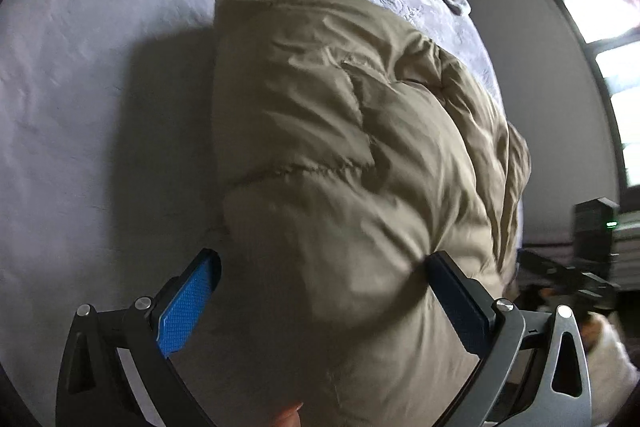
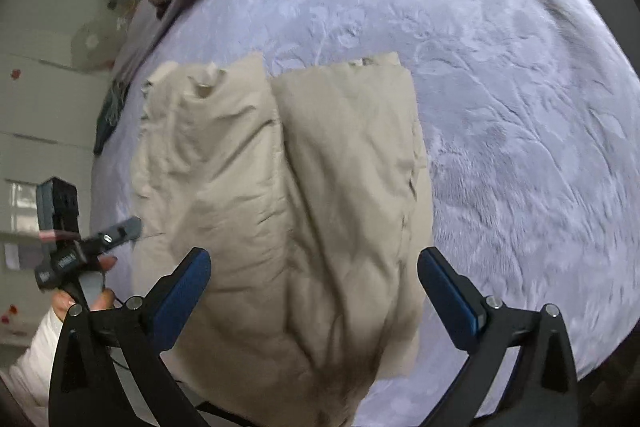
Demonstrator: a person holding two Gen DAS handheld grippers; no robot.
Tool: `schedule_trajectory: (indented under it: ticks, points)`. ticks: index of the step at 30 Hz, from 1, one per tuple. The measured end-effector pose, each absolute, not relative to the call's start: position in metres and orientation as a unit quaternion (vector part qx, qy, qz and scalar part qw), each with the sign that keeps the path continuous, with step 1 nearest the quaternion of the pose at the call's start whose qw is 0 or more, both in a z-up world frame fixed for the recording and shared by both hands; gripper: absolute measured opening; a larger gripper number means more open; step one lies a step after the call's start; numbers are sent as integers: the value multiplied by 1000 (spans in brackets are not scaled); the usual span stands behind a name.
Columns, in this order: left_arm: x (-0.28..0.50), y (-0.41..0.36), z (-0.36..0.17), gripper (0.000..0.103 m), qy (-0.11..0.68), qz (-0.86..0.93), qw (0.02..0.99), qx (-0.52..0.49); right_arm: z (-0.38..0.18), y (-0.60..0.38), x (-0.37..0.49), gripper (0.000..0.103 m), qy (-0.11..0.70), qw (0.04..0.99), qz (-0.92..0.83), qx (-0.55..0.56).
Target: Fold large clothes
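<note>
On plush bedspread [image 2: 500,67]: puffy khaki coat [image 2: 280,187], apparently folded lengthwise.

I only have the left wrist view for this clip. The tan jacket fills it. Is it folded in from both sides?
Observer: Yes. In the right wrist view the jacket shows two panels meeting at a seam down its middle.
Operator: Is the right tool gripping it?
Observer: No, the right tool is open, fingers either side of the jacket.
Operator: What lies to the right of the jacket?
Observer: Only bare lilac blanket.
</note>
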State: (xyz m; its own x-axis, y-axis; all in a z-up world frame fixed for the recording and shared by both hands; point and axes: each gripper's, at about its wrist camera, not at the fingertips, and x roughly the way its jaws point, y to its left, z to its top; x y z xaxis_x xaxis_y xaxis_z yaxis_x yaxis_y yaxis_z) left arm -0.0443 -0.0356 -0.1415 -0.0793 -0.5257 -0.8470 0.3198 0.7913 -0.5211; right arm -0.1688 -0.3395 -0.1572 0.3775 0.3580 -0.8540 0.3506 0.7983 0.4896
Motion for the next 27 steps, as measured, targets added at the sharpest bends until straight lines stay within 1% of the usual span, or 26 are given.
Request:
schedule_trajectory:
  ticks: [7, 13, 16, 21, 24, 26, 27]
  points:
    - [-30, -34, -184, 103, 700, -328, 615, -157, -210, -363, -145, 103, 582, 719, 56, 376]
    - [-30, -43, -207, 103, 709, -339, 581, -211, -245, -380, -127, 103, 567, 677, 124, 452]
    - [-31, -55, -214, 103, 711, -347, 572, -218, -252, -379, -116, 103, 543, 661, 168, 489]
    - [-29, -63, -215, 103, 713, -351, 570, -209, -260, -369, -98, 103, 557, 659, 148, 483]
    - [-29, -72, -202, 96, 700, -372, 584, -178, -256, -368, -98, 103, 555, 664, 122, 485]
    - [-26, -74, -194, 85, 695, -382, 585, -171, -251, -366, -101, 95, 548, 666, 103, 494]
    - [-25, -72, -189, 83, 692, -389, 584, -171, -246, -365, -105, 82, 543, 669, 95, 498]
